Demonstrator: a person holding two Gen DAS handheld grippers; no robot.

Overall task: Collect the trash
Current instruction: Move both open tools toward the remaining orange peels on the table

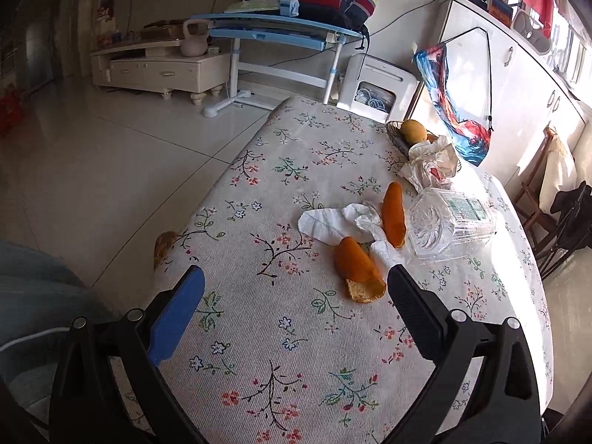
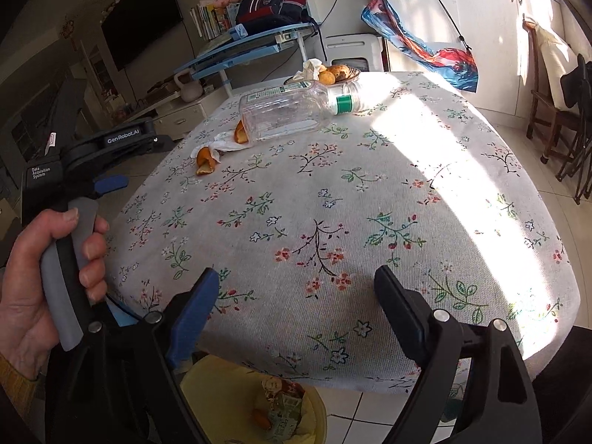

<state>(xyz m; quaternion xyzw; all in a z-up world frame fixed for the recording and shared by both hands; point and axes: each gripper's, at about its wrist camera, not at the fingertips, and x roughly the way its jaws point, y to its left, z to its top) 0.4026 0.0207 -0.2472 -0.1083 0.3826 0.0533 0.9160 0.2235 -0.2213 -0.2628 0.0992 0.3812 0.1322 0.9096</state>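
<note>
Sunlit and floral, the tablecloth [image 1: 296, 351] carries the remaining trash in one cluster at the far right: peels [image 1: 357, 266], tissue [image 1: 333, 222] and a bottle [image 1: 451, 222] on its side. Left gripper [image 1: 294, 285] hangs wide open and empty, its right finger just beside the nearest peel, likely lining up a grab. Right gripper [image 2: 294, 285], equally wide and empty, sits over the near edge above a yellow bin [image 2: 207, 381] already holding scraps, apparently placed there for dropping.

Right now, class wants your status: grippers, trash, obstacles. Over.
Left gripper open, empty, near orange peel. Right gripper open, empty, above yellow bin. Tissue and bottle lie on table. Nothing blocking.
</note>
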